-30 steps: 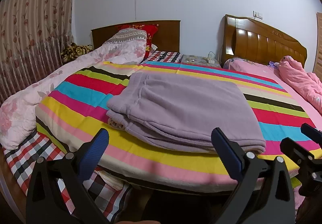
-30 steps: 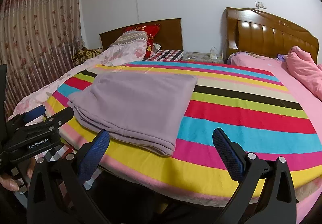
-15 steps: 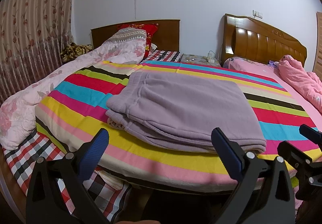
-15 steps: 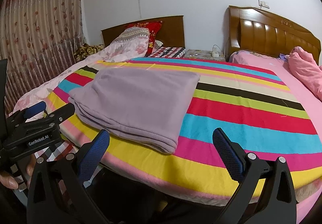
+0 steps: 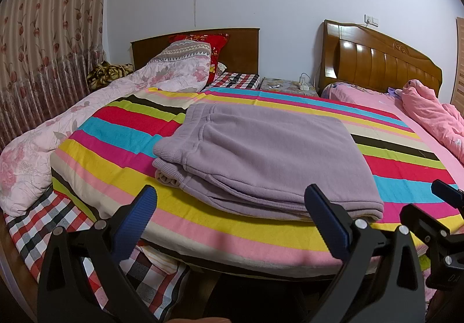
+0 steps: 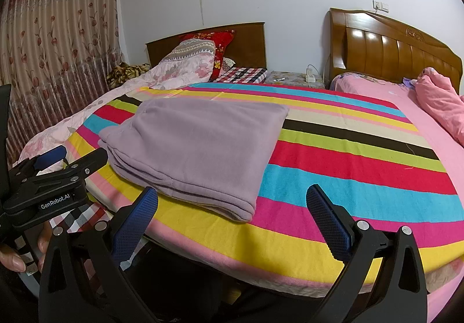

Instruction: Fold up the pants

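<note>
The pants point(image 5: 261, 160), lilac and fleecy, lie folded into a flat rectangular stack on the striped blanket point(image 5: 121, 131) near the front edge of the bed, toward its left half in the right wrist view point(image 6: 197, 154). The ribbed waistband faces left in the left wrist view, with the layers stacked one on another and a pale lining showing at the lower left corner. The left gripper point(image 5: 232, 218) is held in front of the bed edge, its jaws spread wide and holding nothing, the blue pads point(image 5: 136, 221) apart from the cloth. The right gripper point(image 6: 235, 218) is likewise spread wide and empty, just short of the bed edge and to the right of the stack. In the right wrist view the left gripper shows at the left side, with a hand point(image 6: 14, 256) below it. Under the blanket's front left corner a checked sheet point(image 5: 43, 221) hangs down. Left of the blanket lies a pink flowered quilt point(image 5: 34, 149), with a curtain point(image 5: 43, 33) behind it. Two wooden headboards point(image 5: 377, 59) stand against the white wall, and a pink quilt point(image 5: 435, 117) lies bunched on the far right bed.
</note>
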